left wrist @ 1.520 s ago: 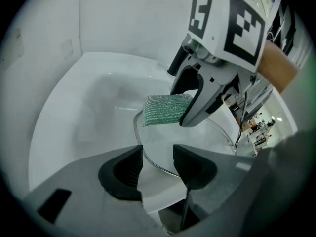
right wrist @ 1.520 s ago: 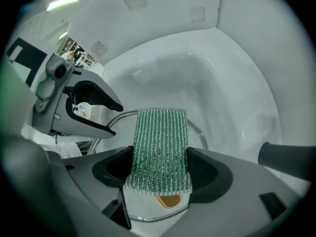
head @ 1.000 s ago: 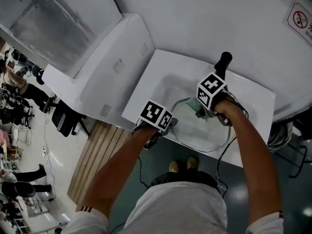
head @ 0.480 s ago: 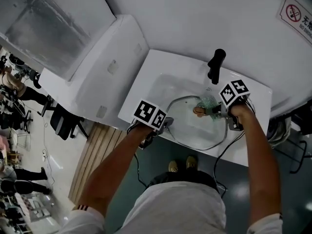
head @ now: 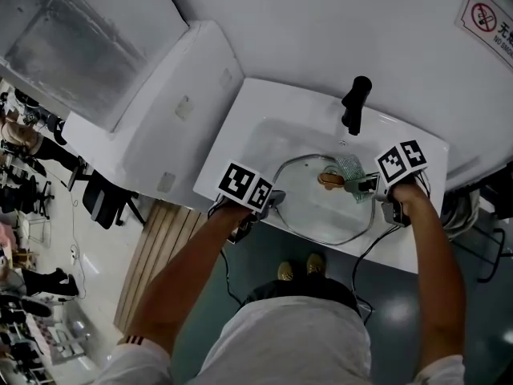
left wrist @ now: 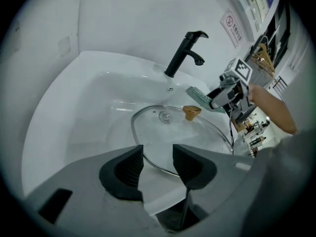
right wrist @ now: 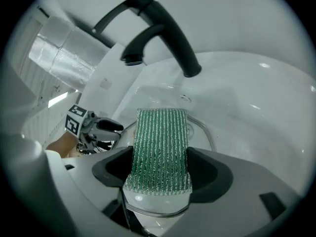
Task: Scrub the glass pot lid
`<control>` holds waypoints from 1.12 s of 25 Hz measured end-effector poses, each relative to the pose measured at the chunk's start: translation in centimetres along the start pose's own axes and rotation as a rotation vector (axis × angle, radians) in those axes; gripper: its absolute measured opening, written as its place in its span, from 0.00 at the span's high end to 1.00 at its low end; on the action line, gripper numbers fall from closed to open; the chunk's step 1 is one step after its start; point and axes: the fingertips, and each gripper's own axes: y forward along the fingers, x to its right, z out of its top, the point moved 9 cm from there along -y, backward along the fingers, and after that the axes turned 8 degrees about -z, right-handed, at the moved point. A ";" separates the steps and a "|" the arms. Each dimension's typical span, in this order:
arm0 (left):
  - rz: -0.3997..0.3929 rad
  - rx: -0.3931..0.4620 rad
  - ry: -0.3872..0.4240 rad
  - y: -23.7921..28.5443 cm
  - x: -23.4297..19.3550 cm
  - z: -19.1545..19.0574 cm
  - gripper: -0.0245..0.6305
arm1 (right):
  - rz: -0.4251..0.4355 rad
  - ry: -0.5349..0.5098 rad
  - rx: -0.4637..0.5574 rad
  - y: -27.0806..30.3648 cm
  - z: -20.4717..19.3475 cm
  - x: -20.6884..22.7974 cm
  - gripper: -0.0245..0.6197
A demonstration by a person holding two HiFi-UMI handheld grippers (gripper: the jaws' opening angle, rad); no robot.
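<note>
We start with the white sink, which fills the middle of the head view. The glass pot lid lies inside it, dome up, taking most of the bowl's lower half. The black faucet stands at the basin's upper edge, above the lid.

The left gripper sits at the sink's lower left rim. In its own view the jaws stand apart, and the lid's near rim curves through the gap between them. We see no pinch on the metal, so we read it as open and hovering at the edge.

The right gripper comes in from the right of the frame. Its jaws are clamped on a green scouring pad, which juts forward over the lid's right side. In the head view the pad's free end is just beside the small bronze knob, a little above and to the right of it. We cannot tell from any view whether the pad is pressing on the glass.

We judge the scrubbing step to be under way, with the pad poised beside the knob. The next move calls for laying the pad flat on the dome and sweeping around the knob toward the rim. It also calls for the left jaws to close on, or brace against, the near rim so the lid does not slide in the slick bowl.
</note>
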 end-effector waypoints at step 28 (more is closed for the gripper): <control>-0.009 0.043 -0.023 -0.1 -0.2 -0.4 0.67 | -0.355 -0.656 -0.125 4.2 1.0 -12.8 0.44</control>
